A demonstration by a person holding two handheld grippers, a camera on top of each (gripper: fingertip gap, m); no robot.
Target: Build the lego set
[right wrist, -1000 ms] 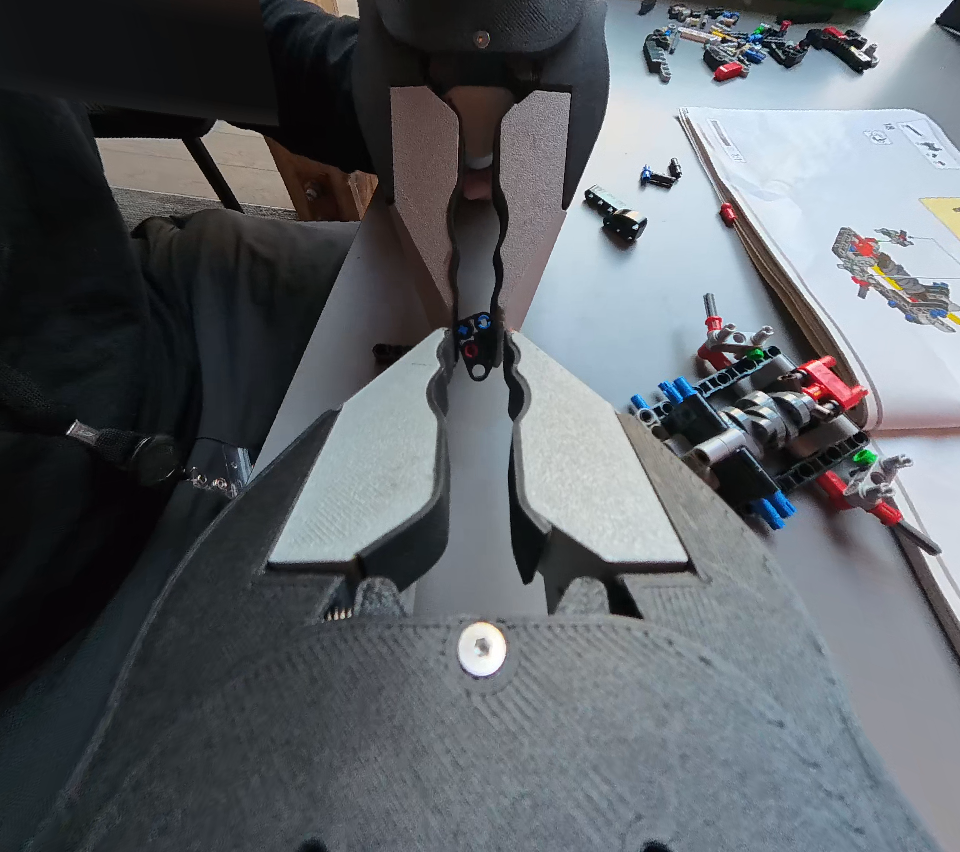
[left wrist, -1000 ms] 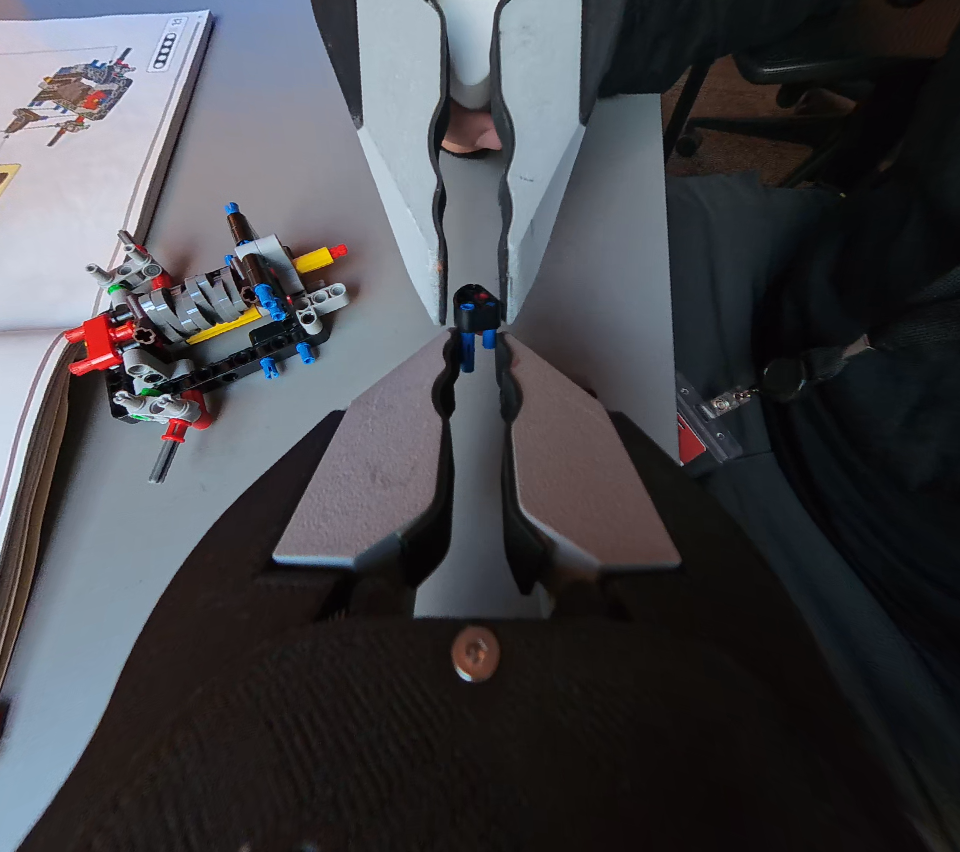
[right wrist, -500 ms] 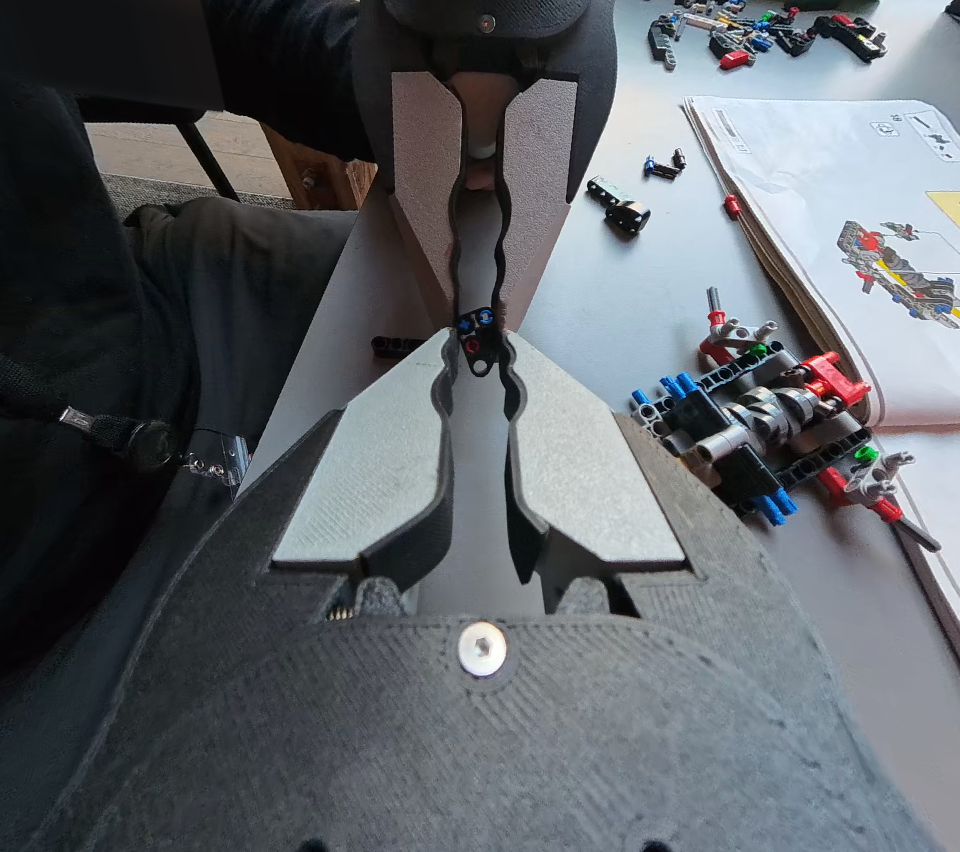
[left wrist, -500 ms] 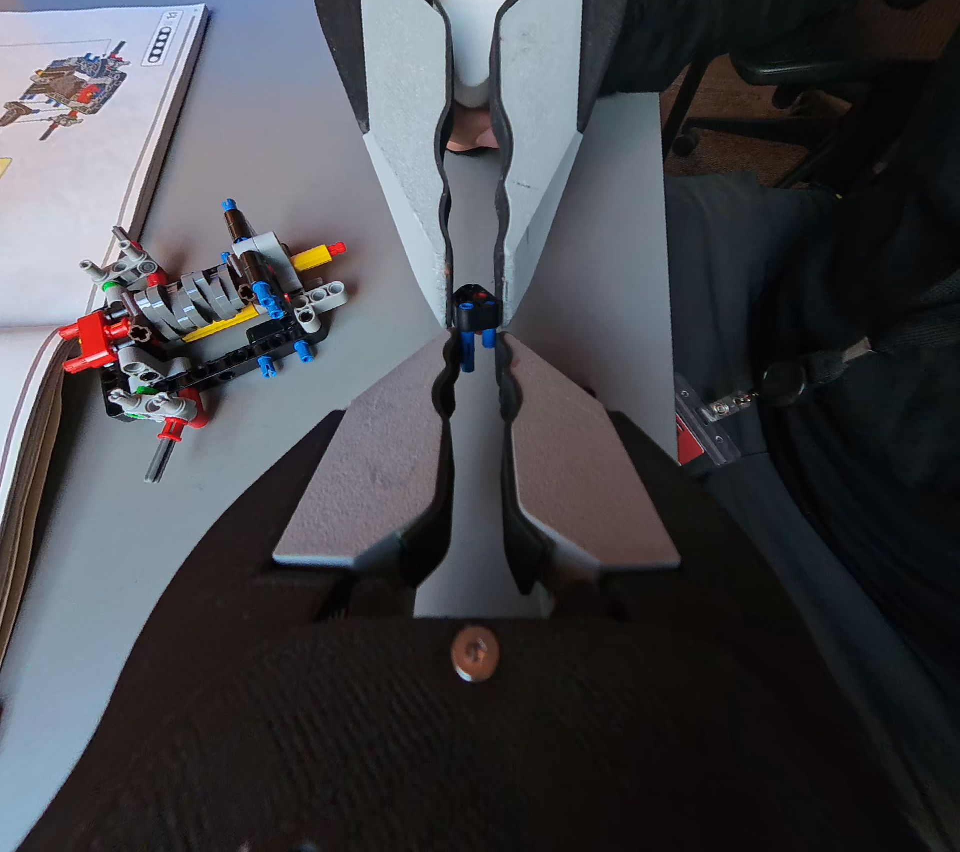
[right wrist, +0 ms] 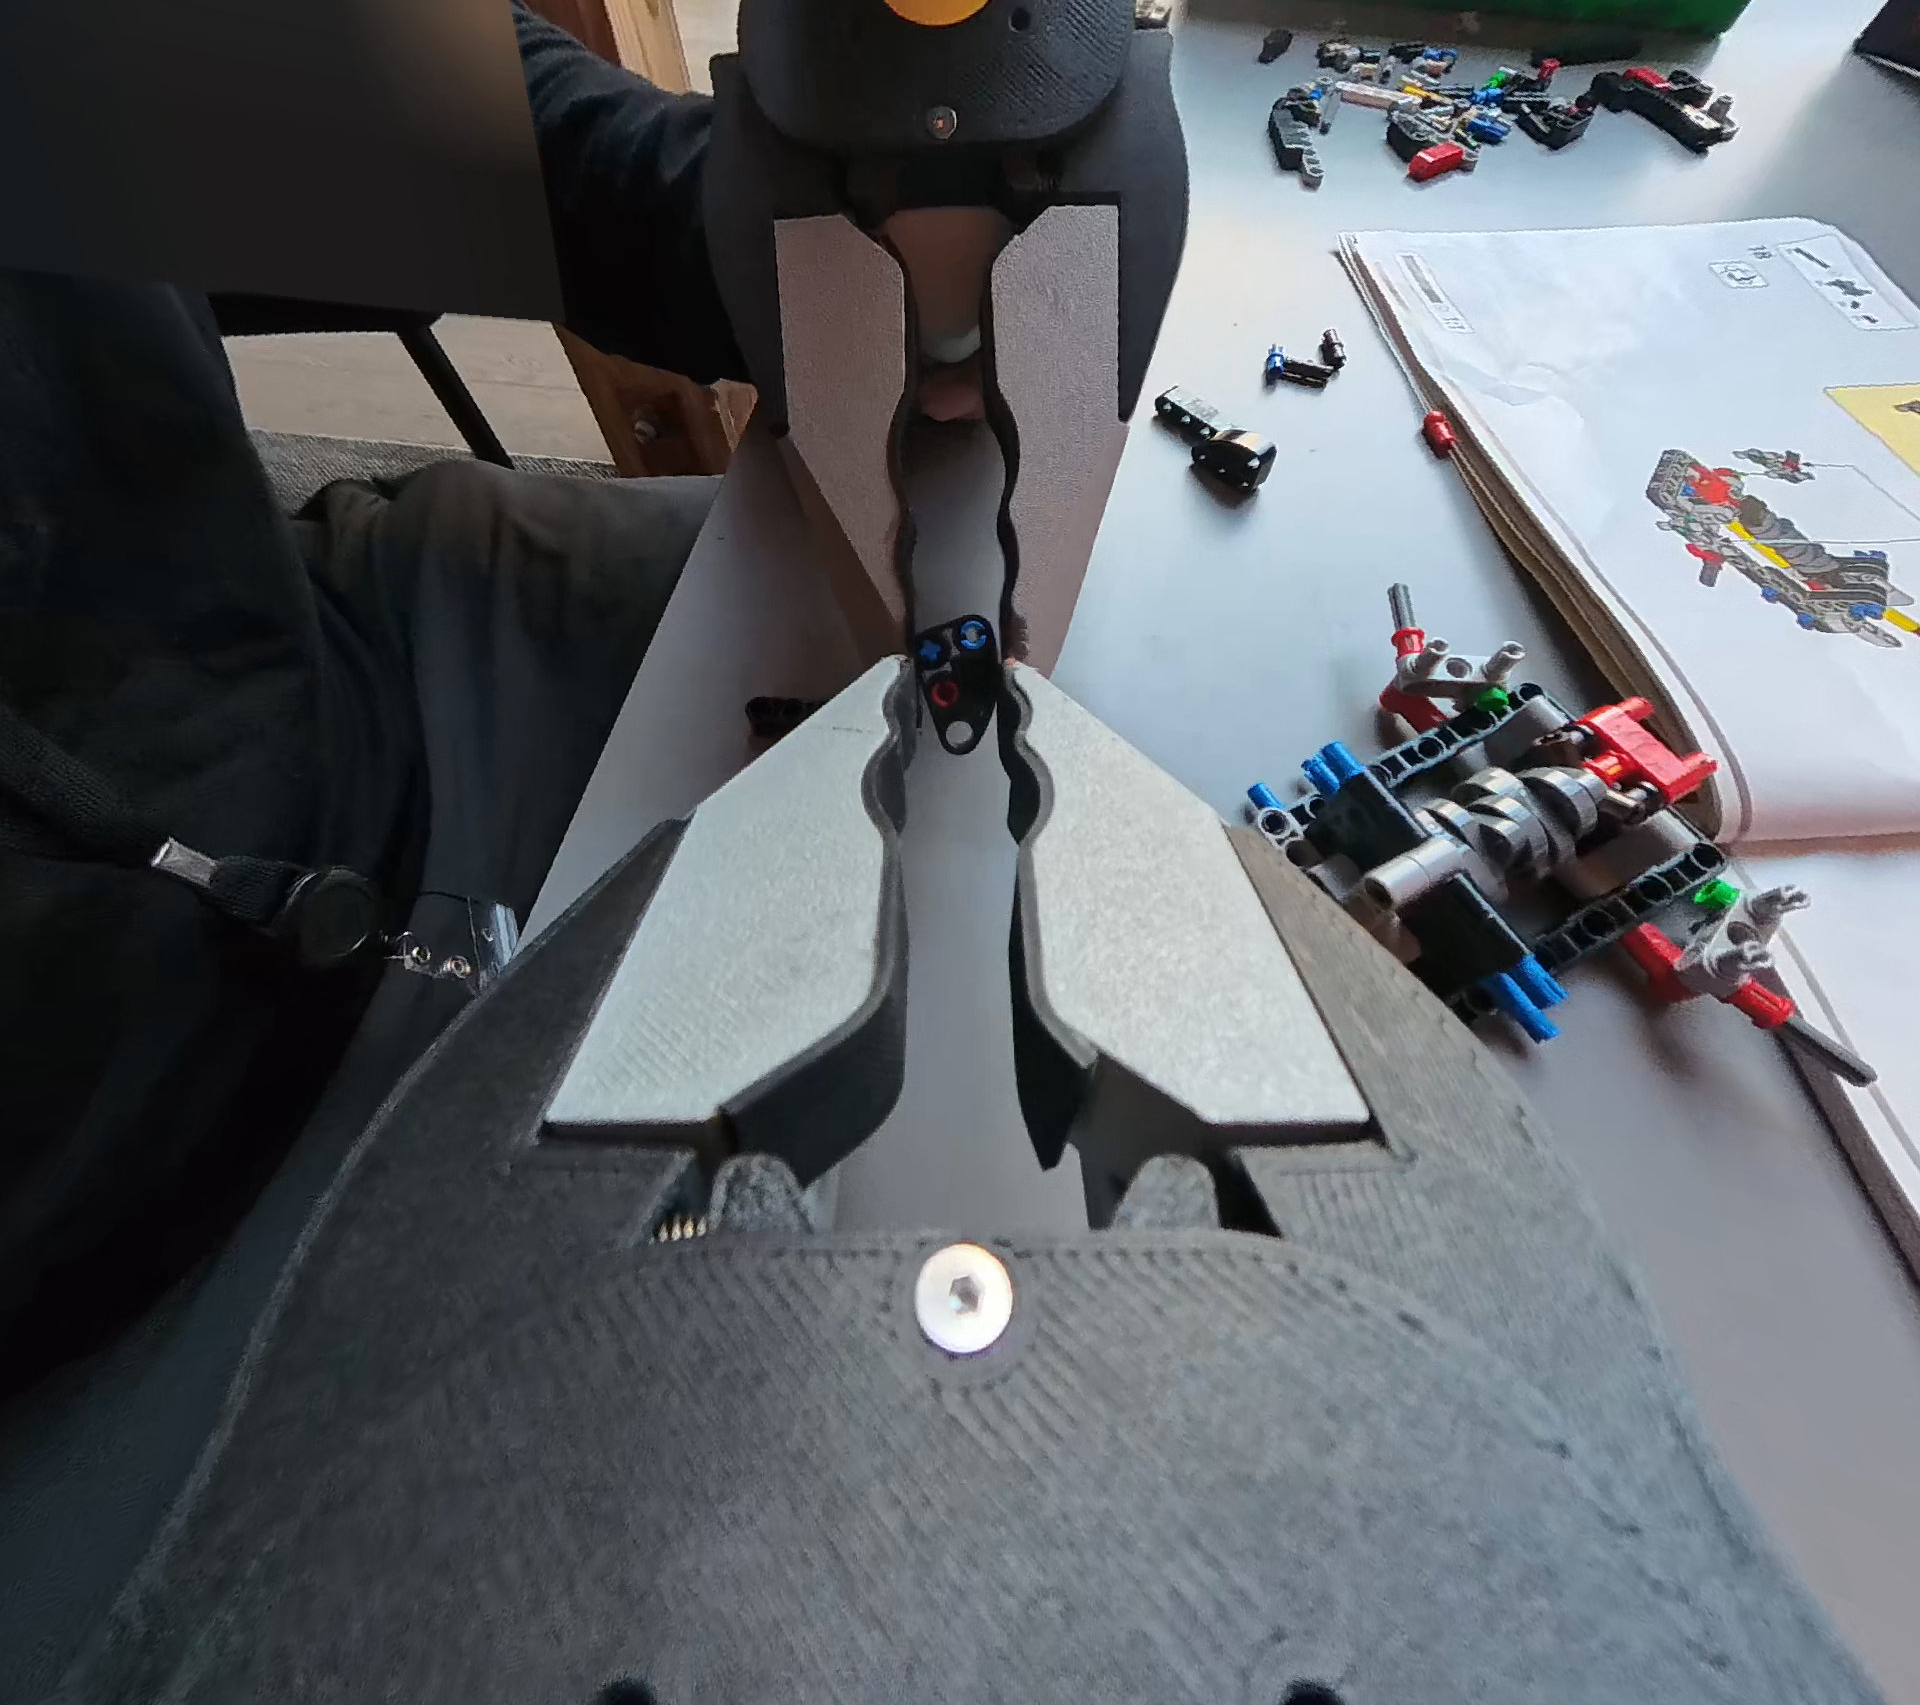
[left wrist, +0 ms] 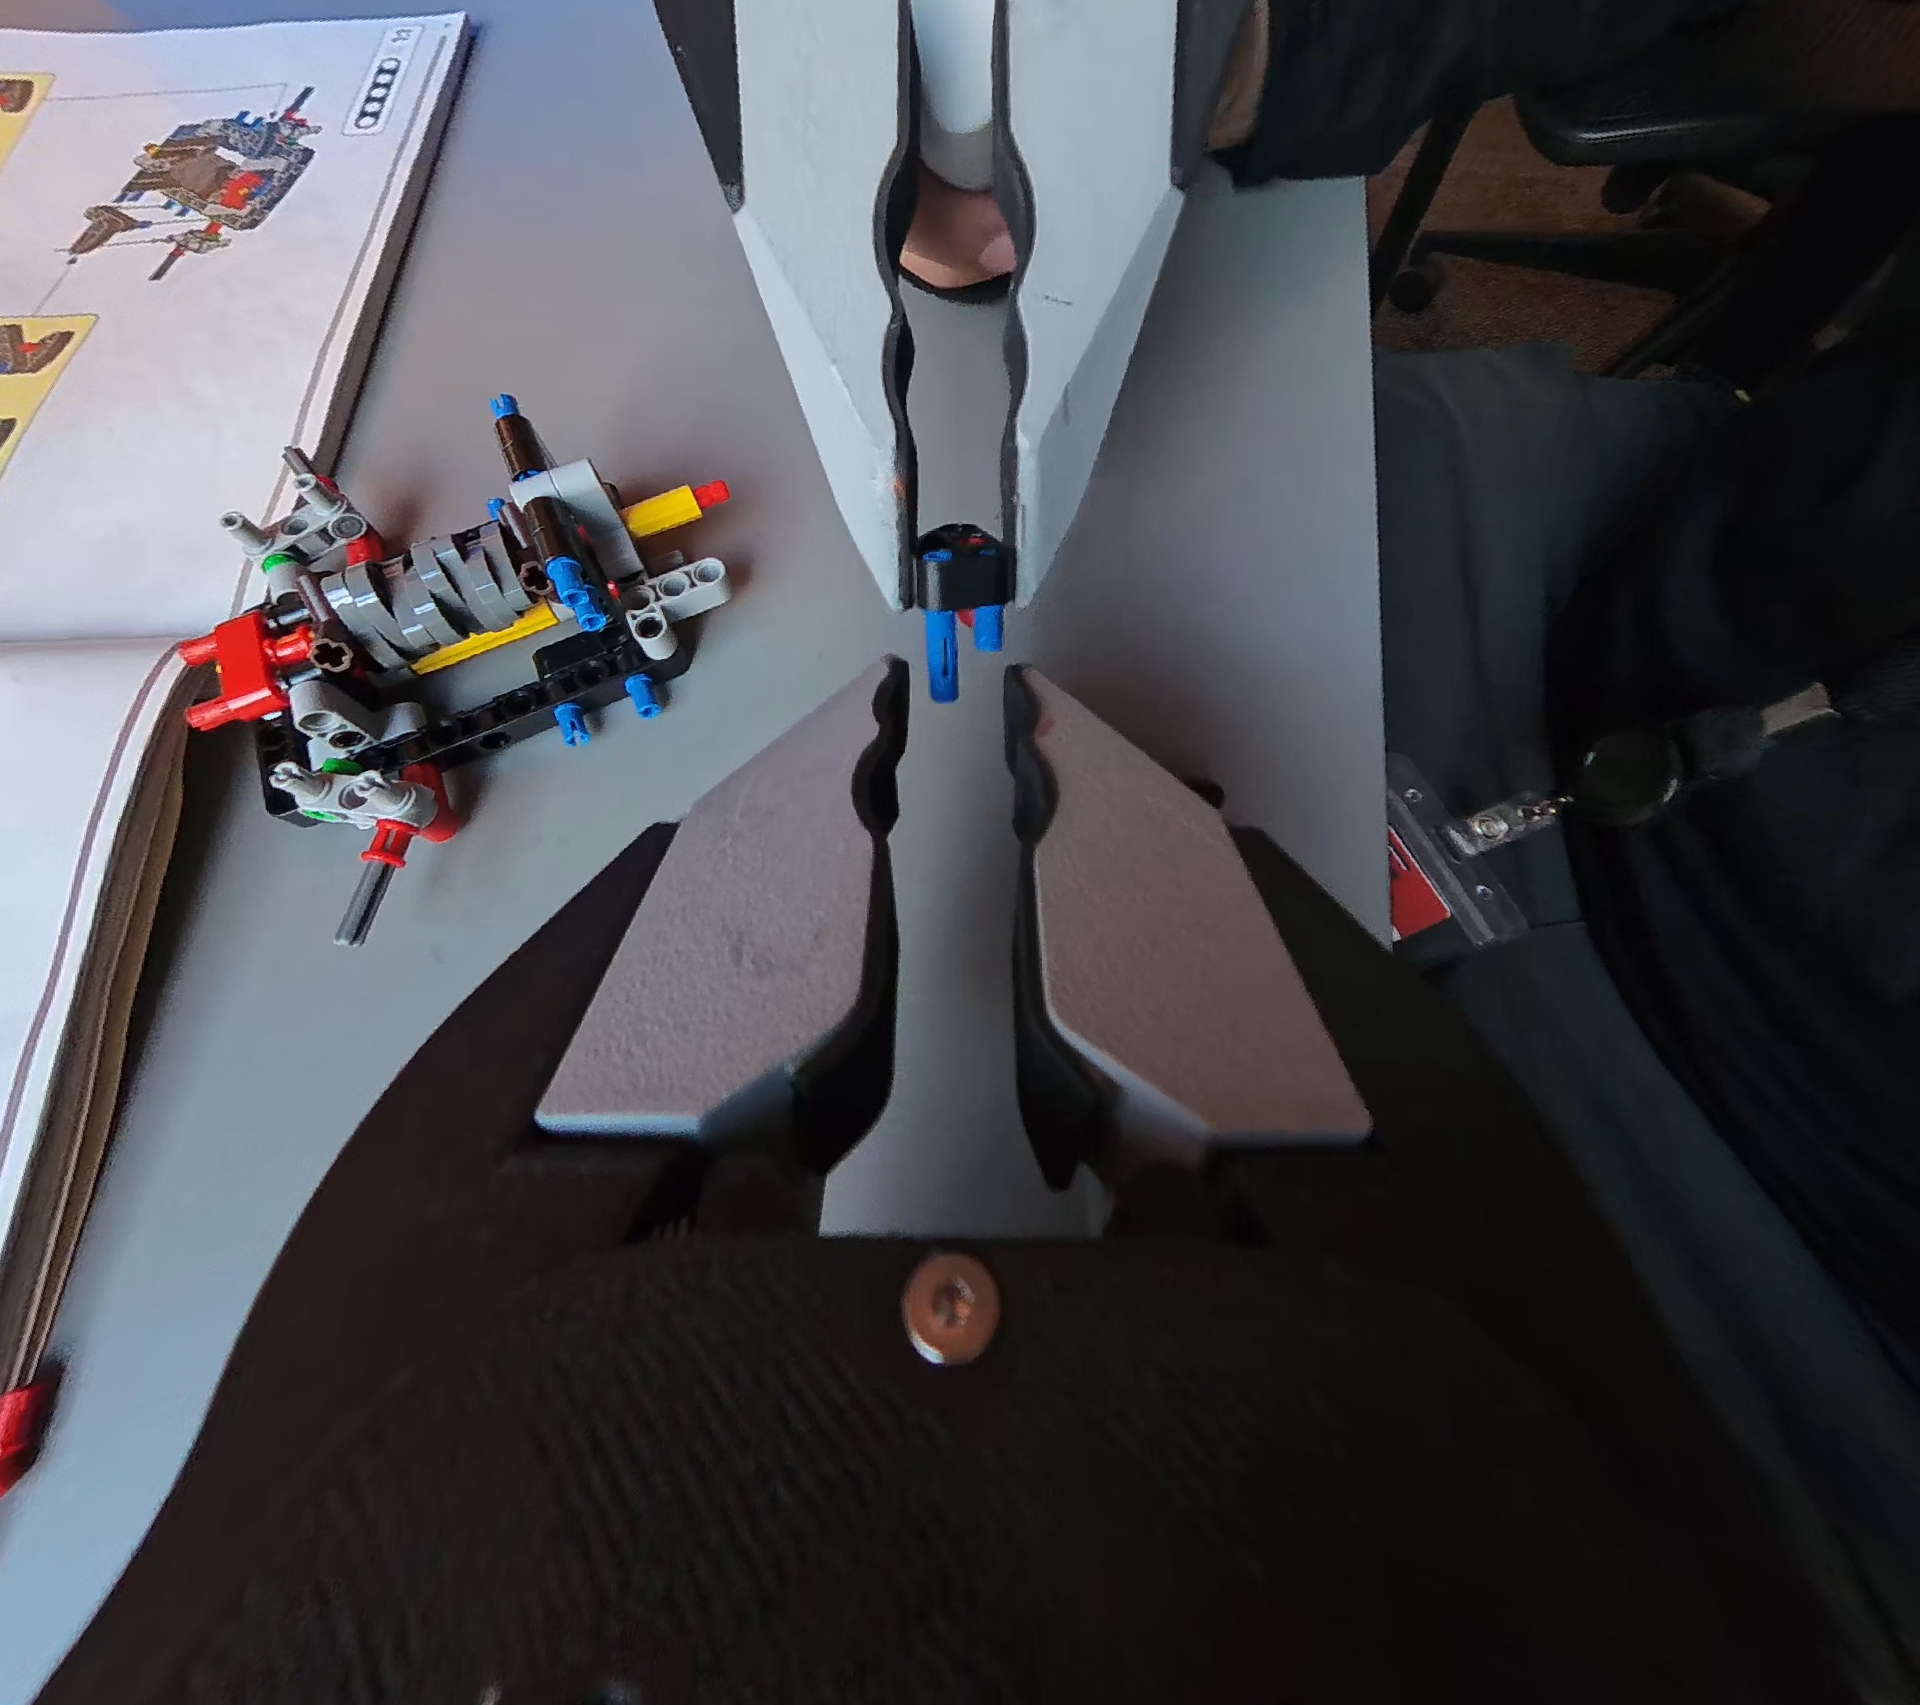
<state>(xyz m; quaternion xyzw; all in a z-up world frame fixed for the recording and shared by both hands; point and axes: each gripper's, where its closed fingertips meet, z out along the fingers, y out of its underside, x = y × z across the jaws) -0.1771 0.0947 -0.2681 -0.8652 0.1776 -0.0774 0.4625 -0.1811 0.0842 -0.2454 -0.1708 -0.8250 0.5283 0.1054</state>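
While the right gripper [right wrist: 956, 673] is pinching the small black connector [right wrist: 954, 694] by its flat sides, on the person's side of the half-built model [right wrist: 1507, 834], the left gripper [left wrist: 954, 673] is sitting narrowly parted around the connector's long blue pin [left wrist: 941, 658], not clamping. The connector is looking light, rigid and slick, and is likely twisting if gripped off-centre. The table [left wrist: 1195, 512] edge is running just beyond the connector from the model, so a drop is risking the lap. Bare table is lying between the model and the grippers.

soft daylight falls evenly on the grey bench [left wrist: 582, 284], casting only faint shadows. both views bow outward with wide-angle distortion, and the corners smear slightly. the dark clothing [right wrist: 156, 616] on the person's side sinks into near black.
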